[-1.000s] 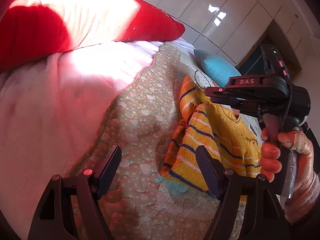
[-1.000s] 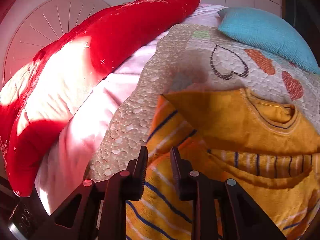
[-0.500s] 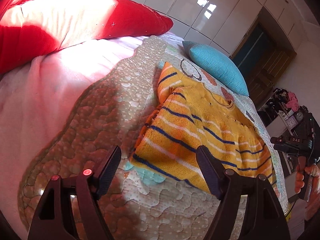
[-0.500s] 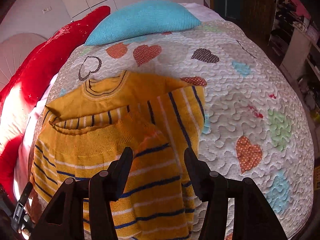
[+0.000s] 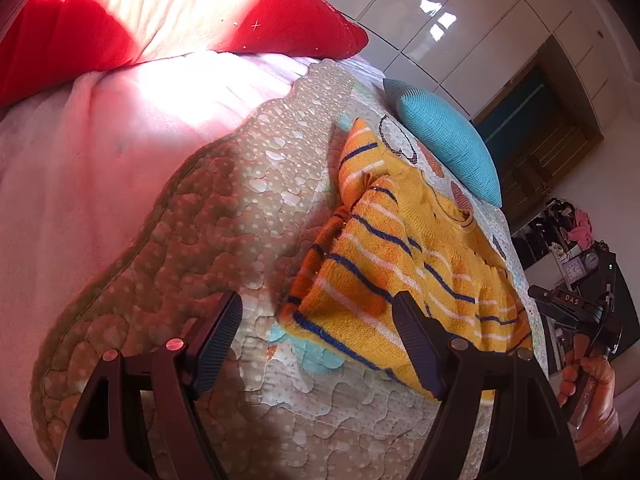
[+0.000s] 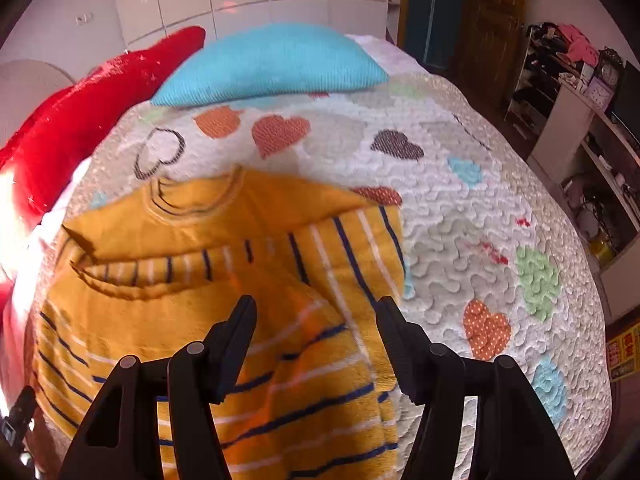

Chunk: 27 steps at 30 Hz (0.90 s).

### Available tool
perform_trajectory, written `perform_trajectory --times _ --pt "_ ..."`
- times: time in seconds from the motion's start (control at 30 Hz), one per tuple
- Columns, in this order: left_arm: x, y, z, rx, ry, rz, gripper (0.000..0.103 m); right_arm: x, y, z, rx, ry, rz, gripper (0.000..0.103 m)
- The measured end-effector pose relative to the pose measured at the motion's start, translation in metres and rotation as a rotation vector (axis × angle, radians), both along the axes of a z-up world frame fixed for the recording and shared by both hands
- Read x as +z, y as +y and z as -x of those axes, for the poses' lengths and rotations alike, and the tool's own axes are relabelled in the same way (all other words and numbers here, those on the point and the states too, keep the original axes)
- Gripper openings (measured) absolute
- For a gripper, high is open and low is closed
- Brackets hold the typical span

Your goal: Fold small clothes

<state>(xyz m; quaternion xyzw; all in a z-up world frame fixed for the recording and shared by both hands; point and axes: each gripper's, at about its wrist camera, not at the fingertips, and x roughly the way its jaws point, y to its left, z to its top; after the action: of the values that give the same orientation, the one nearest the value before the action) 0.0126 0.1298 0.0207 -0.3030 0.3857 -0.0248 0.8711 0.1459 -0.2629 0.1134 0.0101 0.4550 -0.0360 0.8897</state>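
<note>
A small yellow sweater (image 5: 400, 256) with blue, white and orange stripes lies on the quilted bedspread (image 5: 224, 216), both sleeves folded in over its body. In the right wrist view the sweater (image 6: 224, 280) fills the lower left, neck hole towards the pillows. My left gripper (image 5: 318, 338) is open and empty, above the quilt at the sweater's near corner. My right gripper (image 6: 314, 332) is open and empty, above the folded right sleeve. The right gripper also shows at the far right of the left wrist view (image 5: 576, 312), held off the bed's edge.
A blue pillow (image 6: 268, 64) and a red pillow (image 5: 160, 8) lie at the head of the bed. A pink blanket (image 5: 72, 168) lies left of the quilt. Shelves with clutter and clocks (image 6: 592, 80) stand to the right, beside a wooden door (image 6: 492, 16).
My right gripper opened, let go of the sleeve and pulled back from the sweater to the bed's edge. My left gripper drew back a little and stayed open.
</note>
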Motion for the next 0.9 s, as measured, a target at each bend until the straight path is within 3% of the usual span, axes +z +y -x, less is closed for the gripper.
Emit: perform_trajectory --times 0.13,0.3,0.47,0.67,0.9 --pt "-0.001 0.011 0.001 0.01 0.012 0.062 0.077 0.015 0.066 -0.002 0.157 0.0 -0.034 0.067" --pt "0.005 0.032 0.009 0.09 -0.002 0.043 0.077 -0.013 0.172 0.004 0.38 0.102 -0.068 0.067" --pt "0.006 0.066 0.02 0.206 -0.007 0.036 0.078 -0.046 0.25 0.007 0.48 0.178 -0.107 0.067" --pt "-0.002 0.084 0.022 0.24 0.025 0.06 0.078 -0.083 0.297 0.004 0.462 0.209 0.078 0.075" --pt "0.0 0.081 0.023 0.236 0.021 0.057 0.078 -0.092 0.307 0.001 0.367 0.199 0.131 0.082"
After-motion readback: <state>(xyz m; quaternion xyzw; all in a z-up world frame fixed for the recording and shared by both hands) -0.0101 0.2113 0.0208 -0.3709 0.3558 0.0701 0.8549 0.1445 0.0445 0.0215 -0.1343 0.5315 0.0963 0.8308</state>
